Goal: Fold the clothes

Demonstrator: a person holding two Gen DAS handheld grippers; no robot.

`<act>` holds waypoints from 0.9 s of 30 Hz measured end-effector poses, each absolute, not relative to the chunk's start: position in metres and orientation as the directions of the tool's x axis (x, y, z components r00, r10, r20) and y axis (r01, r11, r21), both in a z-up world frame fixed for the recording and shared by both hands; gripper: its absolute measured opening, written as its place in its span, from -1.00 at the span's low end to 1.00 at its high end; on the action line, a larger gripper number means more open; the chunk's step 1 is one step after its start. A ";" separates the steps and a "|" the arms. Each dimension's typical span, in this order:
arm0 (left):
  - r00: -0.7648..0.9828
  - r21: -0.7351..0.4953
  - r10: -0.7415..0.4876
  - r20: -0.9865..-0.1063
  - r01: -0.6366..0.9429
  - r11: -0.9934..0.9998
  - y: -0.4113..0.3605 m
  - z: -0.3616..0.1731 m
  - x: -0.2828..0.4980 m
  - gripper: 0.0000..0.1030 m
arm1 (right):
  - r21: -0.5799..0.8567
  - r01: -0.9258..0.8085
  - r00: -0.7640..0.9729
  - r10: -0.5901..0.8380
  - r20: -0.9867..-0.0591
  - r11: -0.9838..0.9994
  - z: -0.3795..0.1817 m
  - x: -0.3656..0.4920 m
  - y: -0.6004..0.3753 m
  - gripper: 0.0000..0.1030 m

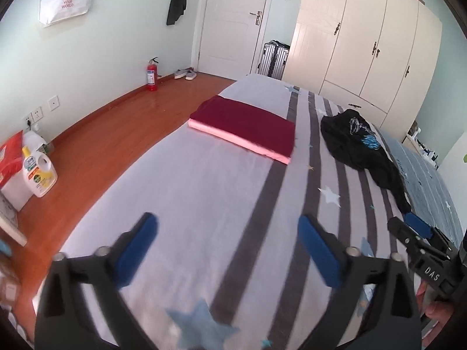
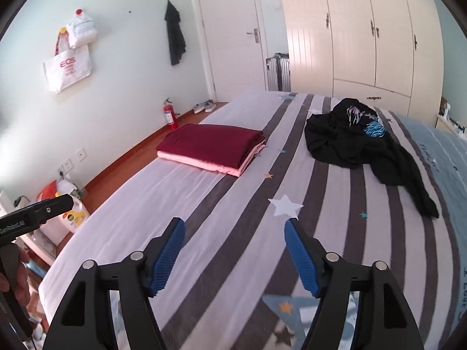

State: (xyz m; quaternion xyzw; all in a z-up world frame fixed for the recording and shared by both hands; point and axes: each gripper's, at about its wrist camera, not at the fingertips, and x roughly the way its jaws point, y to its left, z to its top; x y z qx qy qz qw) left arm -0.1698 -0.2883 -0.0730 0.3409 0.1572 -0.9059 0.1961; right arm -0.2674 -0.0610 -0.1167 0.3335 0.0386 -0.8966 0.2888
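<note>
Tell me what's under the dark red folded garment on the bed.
A folded pink garment lies directly under the dark red garment, its edges showing along the front and right sides. Below that is the striped bedsheet. Anything between the layers is hidden.

Maroon garment (image 2: 210, 143) over pink garment (image 2: 201, 162); black garment (image 2: 350, 145); grey-striped, starred bedsheet (image 2: 233, 218).

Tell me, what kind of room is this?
Most likely a bedroom. There is a bed with a striped, starry sheet, a big white wardrobe along the far wall, and clothes lying on the bed: a folded red and pink stack and a crumpled black garment.
</note>
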 end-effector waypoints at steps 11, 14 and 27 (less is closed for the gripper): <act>-0.740 -0.072 -0.280 -0.611 0.405 -0.912 -0.235 -0.074 -0.121 0.98 | 0.135 0.561 -0.609 -0.518 -0.600 -0.817 -0.126 -0.207 -0.025 0.94; -0.758 -0.073 -0.278 -0.590 0.393 -0.917 -0.225 -0.078 -0.108 0.98 | 0.127 0.572 -0.623 -0.529 -0.576 -0.811 -0.132 -0.194 -0.019 0.97; -0.787 -0.077 -0.327 -0.523 0.426 -0.901 -0.169 -0.056 -0.026 0.98 | 0.076 0.605 -0.663 -0.553 -0.505 -0.793 -0.106 -0.115 0.012 0.97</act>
